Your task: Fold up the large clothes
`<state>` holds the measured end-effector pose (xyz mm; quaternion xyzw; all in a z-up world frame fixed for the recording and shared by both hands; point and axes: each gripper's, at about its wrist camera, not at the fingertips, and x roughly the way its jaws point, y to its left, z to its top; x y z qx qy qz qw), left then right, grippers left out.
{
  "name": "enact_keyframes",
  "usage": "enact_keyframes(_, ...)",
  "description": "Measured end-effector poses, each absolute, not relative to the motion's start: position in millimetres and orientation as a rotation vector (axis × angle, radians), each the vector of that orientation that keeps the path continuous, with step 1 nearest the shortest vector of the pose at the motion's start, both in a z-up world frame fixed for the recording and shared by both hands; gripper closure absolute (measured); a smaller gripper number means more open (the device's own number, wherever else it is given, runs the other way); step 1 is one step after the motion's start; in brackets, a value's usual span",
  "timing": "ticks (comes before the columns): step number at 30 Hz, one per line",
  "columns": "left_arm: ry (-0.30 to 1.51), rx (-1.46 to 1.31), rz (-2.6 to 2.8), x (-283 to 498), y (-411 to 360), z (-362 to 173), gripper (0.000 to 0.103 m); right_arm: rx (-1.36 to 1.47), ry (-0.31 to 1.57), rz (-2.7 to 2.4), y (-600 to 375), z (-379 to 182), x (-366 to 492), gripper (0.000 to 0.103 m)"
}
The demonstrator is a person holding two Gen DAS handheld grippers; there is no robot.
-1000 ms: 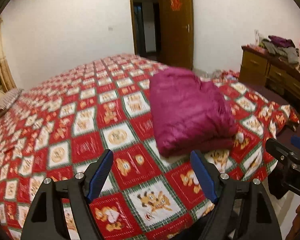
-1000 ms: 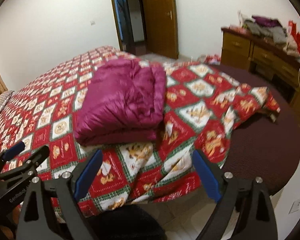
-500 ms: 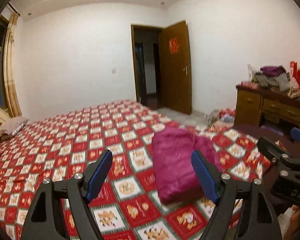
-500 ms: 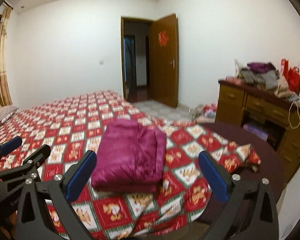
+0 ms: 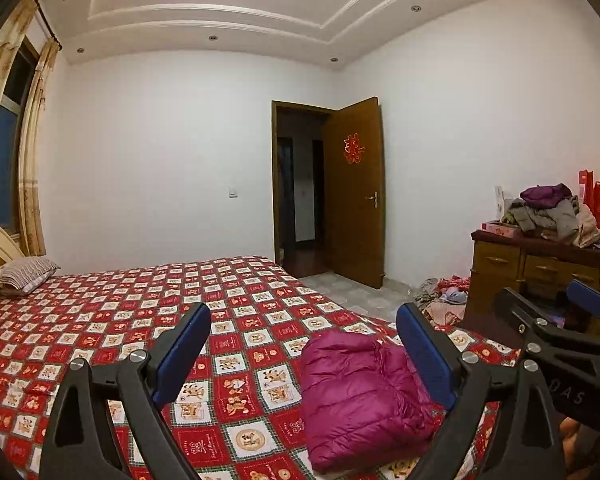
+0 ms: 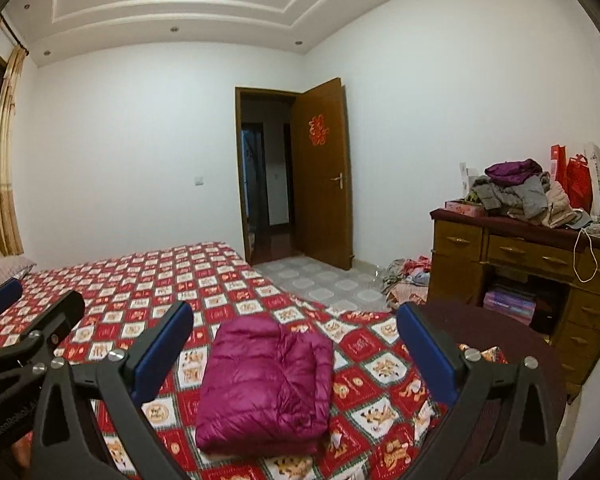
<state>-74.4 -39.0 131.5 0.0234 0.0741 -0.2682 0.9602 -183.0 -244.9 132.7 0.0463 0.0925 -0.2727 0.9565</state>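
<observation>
A magenta puffer jacket (image 5: 360, 400) lies folded into a thick rectangle on the bed with the red patterned cover (image 5: 140, 320), near its foot end. It also shows in the right wrist view (image 6: 264, 384). My left gripper (image 5: 302, 354) is open and empty, held back from the bed and raised, with the jacket low between its fingers. My right gripper (image 6: 294, 354) is open and empty too, likewise raised and back from the jacket. Each gripper shows at the edge of the other's view.
A wooden dresser (image 6: 520, 264) piled with clothes (image 6: 516, 196) stands at the right. More clothes (image 6: 404, 280) lie on the tiled floor beside it. An open brown door (image 6: 320, 176) is at the back. A pillow (image 5: 20, 274) lies at the bed's head.
Both grippers have pulled back and tilted up from the folded jacket, so it sits lower and smaller in both views and the ceiling shows. The jacket has not moved.
</observation>
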Motion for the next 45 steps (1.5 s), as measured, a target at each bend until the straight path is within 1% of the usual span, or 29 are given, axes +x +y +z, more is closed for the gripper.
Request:
enact_keyframes(8,0.188,0.044,-0.511,-61.5,-49.6,123.0,0.007,0.124,0.162,-0.558,-258.5,135.0,-176.8,0.0)
enact_keyframes(27,0.227,0.083,-0.484,-48.4,-64.9,108.9,0.007,0.162,0.19,-0.564,-278.9,124.6,-169.8,0.0)
enact_keyframes(45,0.217,0.102,-0.437,-45.7,-63.8,105.2,0.007,0.154,0.199,-0.558,-277.0,119.4,-168.8,0.0)
